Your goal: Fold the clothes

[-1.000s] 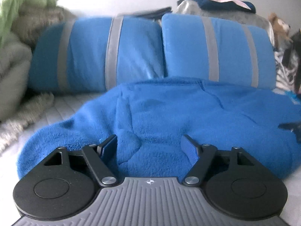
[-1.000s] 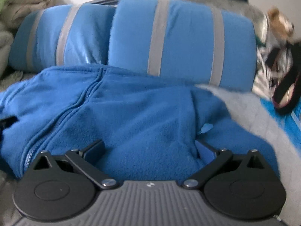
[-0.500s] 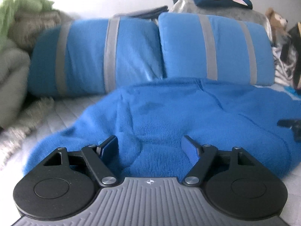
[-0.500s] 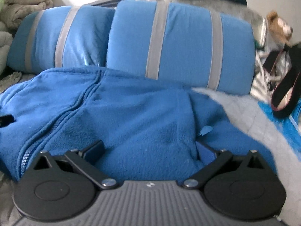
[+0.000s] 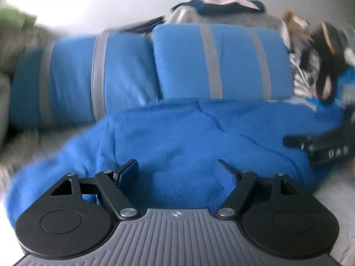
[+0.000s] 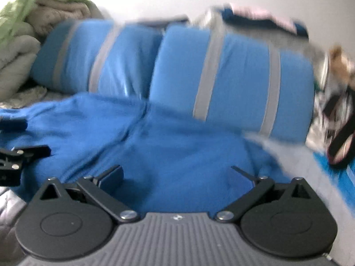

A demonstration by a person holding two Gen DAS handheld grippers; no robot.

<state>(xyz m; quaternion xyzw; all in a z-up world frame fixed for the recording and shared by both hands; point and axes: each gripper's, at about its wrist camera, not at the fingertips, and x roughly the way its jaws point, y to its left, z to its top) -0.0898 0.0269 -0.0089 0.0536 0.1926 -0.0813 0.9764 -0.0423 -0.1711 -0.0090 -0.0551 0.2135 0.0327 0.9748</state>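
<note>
garment: blue fleece jacket point(image 5: 177, 137), spread on the bed, lying just in front of the two pillows; zipper seam point(image 6: 133, 128) runs down it in the right wrist view
left gripper point(image 5: 177, 168): jaws spread wide, low over the near edge of the fleece; fabric bulges up between the fingers, pads not pressing on it
right gripper point(image 6: 177, 173): jaws spread wide too, fleece between the fingers; cannot tell if the pads touch the cloth, no pinch visible
cross-view: right gripper's black finger shows at the right edge of the left wrist view, over the jacket; left gripper's fingers show at the left edge of the right wrist view, also over the jacket
pillows: two blue pillows with grey stripes point(image 5: 221, 62), side by side behind the jacket, touching each other
bed surface: grey quilted cover point(image 6: 310, 173), bare to the right of the jacket
left background: pile of green and beige bedding point(image 6: 26, 22) next to the left pillow
behind pillows: stack of dark and pink clothes point(image 5: 217, 4), blurred
right background: brown stuffed toy point(image 6: 341, 64) and a black strap-like item point(image 6: 341, 141), both blurred, cannot tell what the strap is
image quality: motion blur in both views, edges soft
</note>
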